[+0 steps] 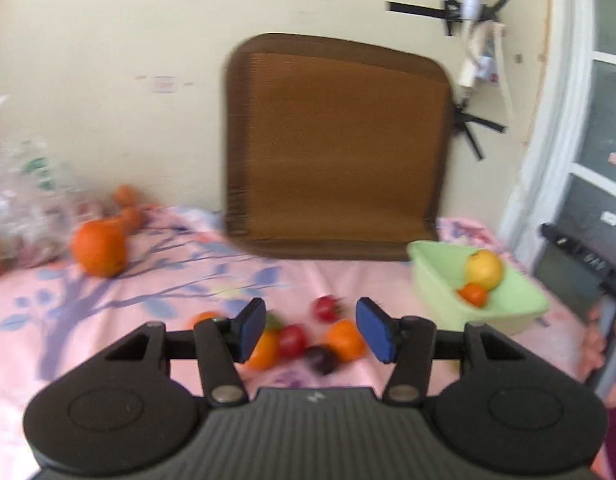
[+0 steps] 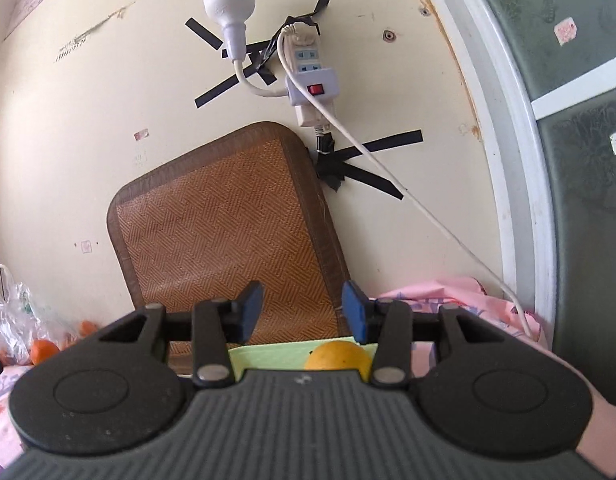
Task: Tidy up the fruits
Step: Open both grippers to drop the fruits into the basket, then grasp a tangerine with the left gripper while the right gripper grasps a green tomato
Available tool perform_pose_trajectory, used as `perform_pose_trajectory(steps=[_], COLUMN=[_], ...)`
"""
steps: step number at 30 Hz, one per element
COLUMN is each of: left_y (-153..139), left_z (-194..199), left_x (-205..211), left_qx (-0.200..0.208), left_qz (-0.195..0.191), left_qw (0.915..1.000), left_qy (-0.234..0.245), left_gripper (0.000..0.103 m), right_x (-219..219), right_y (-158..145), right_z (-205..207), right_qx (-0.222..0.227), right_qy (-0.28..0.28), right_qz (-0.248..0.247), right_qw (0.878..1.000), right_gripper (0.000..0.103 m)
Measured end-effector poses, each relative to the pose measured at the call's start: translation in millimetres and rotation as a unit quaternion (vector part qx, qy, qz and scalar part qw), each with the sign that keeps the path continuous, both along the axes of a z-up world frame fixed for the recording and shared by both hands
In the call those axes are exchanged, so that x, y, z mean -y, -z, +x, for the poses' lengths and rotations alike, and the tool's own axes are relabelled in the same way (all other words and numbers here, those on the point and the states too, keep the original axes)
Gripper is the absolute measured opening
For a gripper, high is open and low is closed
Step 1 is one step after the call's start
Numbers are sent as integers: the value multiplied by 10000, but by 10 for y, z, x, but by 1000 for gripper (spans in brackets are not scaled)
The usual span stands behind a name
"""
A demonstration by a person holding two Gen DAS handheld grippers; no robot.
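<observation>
My left gripper [image 1: 313, 330] is open and empty, above a cluster of small fruits on the pink cloth: an orange one [image 1: 345, 340], a red one [image 1: 292, 341], a dark plum [image 1: 321, 359] and another red one [image 1: 325, 308]. A light green tub [image 1: 507, 300] at the right holds a yellow fruit [image 1: 483, 269] and a small orange [image 1: 473, 294]. A large orange [image 1: 99, 247] sits at the left. My right gripper [image 2: 304, 310] is open and empty, just above the green tub [image 2: 268, 354] and the yellow fruit [image 2: 339, 356].
A brown woven mat [image 1: 335, 148] leans against the wall behind the table. A clear plastic bag [image 1: 20, 204] with more oranges lies at the far left. A power strip [image 2: 309, 80] and bulb are taped to the wall, with a white cord running down right.
</observation>
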State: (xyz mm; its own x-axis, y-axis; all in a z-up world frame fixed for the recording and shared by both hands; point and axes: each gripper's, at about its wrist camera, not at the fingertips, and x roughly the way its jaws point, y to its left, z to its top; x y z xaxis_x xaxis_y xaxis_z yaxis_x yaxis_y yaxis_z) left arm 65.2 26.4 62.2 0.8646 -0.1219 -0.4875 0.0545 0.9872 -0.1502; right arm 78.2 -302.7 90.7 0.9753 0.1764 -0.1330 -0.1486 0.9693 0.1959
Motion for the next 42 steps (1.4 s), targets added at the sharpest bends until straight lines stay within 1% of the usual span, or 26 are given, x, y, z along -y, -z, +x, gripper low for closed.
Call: perform_pose_trajectory(steps=[1, 2, 4, 6, 8, 10, 12, 15, 17, 20, 21, 23, 25, 27, 31, 32, 33, 34, 35, 37, 40, 42], left_y=[42, 92, 173, 268, 368, 425, 435, 394, 334, 267, 261, 279, 324, 387, 514, 561, 592, 597, 593, 579, 510, 466], left_z=[-109, -219, -392, -503, -518, -458, -412, -248, -65, 212, 291, 455, 597, 721, 913, 956, 978, 974, 966, 907, 717, 567], left_x=[-187, -371, -677, -892, -1058, -1148, -1189, -1169, -1149, -1088, -1059, -973, -875, -789, -657, -634, -617, -612, -621, -688, -864, -951], left_qx=[-101, -189, -260, -256, -341, -446, -454, -397, -411, -451, -469, -520, -589, -697, -886, -976, -1020, -990, -990, -950, -775, -678], left_qz=[62, 24, -170, -376, -644, -837, -906, -955, -981, -1074, -1108, -1105, -1012, -944, -689, -680, -687, -698, -697, -766, -1037, -1133], left_qw=[9995, 9984, 9953, 9920, 9891, 9878, 9885, 9914, 9927, 9931, 9927, 9923, 9923, 9916, 9920, 9912, 9908, 9911, 9910, 9913, 9908, 9907], left_qy=[-281, -524, -920, -1179, -1281, -1235, -1126, -799, -567, -124, 0, 223, 398, 551, 574, 585, 570, 554, 565, 495, 382, 328], left_gripper=[51, 51, 51, 51, 51, 51, 51, 51, 51, 51, 51, 59, 61, 61, 60, 55, 53, 44, 41, 41, 41, 41], right_x=[-34, -88, -277, -527, -806, -1102, -1353, -1692, -1867, -2002, -2026, -2047, -2065, -2124, -2310, -2354, -2385, -2408, -2434, -2483, -2571, -2606], right_y=[-20, -37, -65, -83, -103, -104, -81, -6, 45, 102, 114, 144, 161, 190, 239, 258, 279, 301, 322, 357, 395, 407], right_z=[-24, -45, -80, -108, -158, -221, -259, -240, -195, -64, -5, 82, 172, 263, 403, 431, 459, 496, 537, 604, 683, 745], right_qx=[-21, -64, -221, -447, -585, -713, -870, -1129, -1266, -1474, -1538, -1687, -1795, -1935, -2023, -2049, -2073, -2113, -2174, -2298, -2427, -2509], right_qy=[-111, -274, -694, -1135, -1470, -1831, -2155, -2488, -2526, -2439, -2384, -2279, -2228, -2286, -2499, -2545, -2553, -2572, -2618, -2736, -2874, -2918], right_qz=[86, 134, 99, 3, -171, -346, -450, -710, -996, -1288, -1347, -1451, -1478, -1475, -1630, -1704, -1766, -1798, -1785, -1731, -1700, -1624], right_qw=[9999, 9995, 9973, 9925, 9873, 9799, 9716, 9593, 9541, 9498, 9494, 9479, 9467, 9426, 9328, 9296, 9277, 9257, 9232, 9178, 9108, 9086], right_gripper=[48, 48, 48, 48, 48, 47, 47, 47, 46, 46, 46, 46, 46, 47, 47, 47, 47, 47, 46, 46, 46, 46])
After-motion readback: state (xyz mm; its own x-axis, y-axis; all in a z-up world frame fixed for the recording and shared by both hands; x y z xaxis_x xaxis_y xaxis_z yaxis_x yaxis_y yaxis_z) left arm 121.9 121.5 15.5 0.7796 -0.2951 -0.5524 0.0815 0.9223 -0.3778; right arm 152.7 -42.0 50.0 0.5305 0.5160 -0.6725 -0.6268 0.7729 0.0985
